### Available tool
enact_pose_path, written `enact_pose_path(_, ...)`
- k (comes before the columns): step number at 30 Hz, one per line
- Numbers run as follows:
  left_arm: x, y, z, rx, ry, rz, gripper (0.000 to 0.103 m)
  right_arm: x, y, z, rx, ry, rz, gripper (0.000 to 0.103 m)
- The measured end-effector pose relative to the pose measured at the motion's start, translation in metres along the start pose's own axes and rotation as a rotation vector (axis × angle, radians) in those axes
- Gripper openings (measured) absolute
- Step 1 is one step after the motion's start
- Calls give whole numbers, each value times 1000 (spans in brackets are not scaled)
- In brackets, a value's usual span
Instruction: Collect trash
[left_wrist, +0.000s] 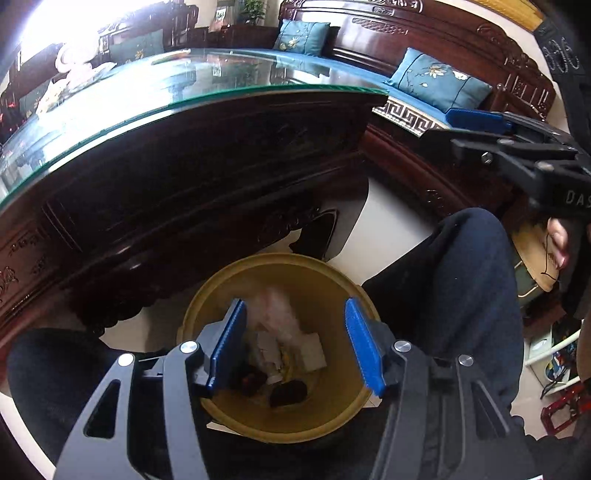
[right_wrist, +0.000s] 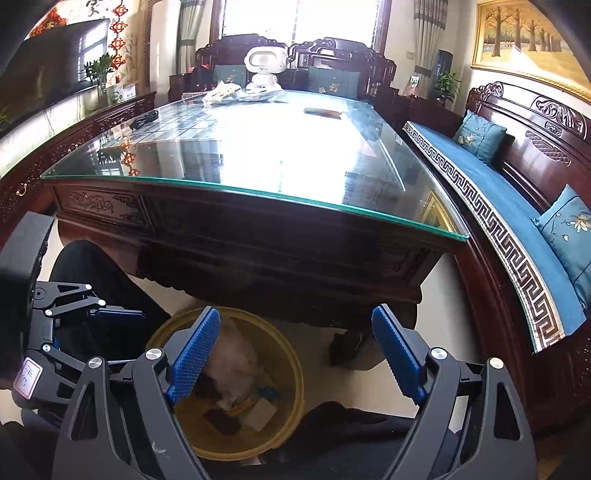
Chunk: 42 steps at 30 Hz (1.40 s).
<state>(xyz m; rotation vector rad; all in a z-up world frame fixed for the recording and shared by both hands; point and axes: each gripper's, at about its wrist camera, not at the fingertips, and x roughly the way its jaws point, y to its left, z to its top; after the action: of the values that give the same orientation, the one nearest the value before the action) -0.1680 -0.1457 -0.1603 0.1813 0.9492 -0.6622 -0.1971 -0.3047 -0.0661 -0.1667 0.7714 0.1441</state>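
Dark carved wood and a glass-topped table (right_wrist: 258, 155) fill the room. Below its near edge stands the yellow bin (left_wrist: 236, 295), which already holds paper scraps (left_wrist: 310, 349) and dark pieces. A blurred white wad (left_wrist: 275, 306) is over the bin, seemingly falling in. The left gripper (left_wrist: 295, 347) and the right gripper (right_wrist: 295, 354) are both spread wide, grasping nothing. Some packaging (right_wrist: 221, 92) lies at the table's far end, perhaps left to collect.

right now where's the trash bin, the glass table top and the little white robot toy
trash bin (left_wrist: 334, 291), left wrist view, far inner wall
glass table top (right_wrist: 258, 155), right wrist view, middle of the bare glass
white robot toy (right_wrist: 264, 61), right wrist view, its head
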Motion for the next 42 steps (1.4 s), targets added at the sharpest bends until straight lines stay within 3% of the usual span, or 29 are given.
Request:
enact_pose_path(14,-5,7,6,-6,-17,9,56,2,6,10,-21,-8,11,82)
enact_pose_path(24,-25,23,26,-32,-94,35,57,3,18,31,-30,-41,50,82)
enact_pose_path(37,-69,79,89,-126,-281,174,71,20,34,98,-18,-115,120,82)
enact_pose_path(40,-77,94,108,-148,-317,200,78,25,36,118,-13,-138,128,84)
enact_pose_path(42,-83,106,123,-163,-344,241,91,30,36,133,-4,-158,114,87)
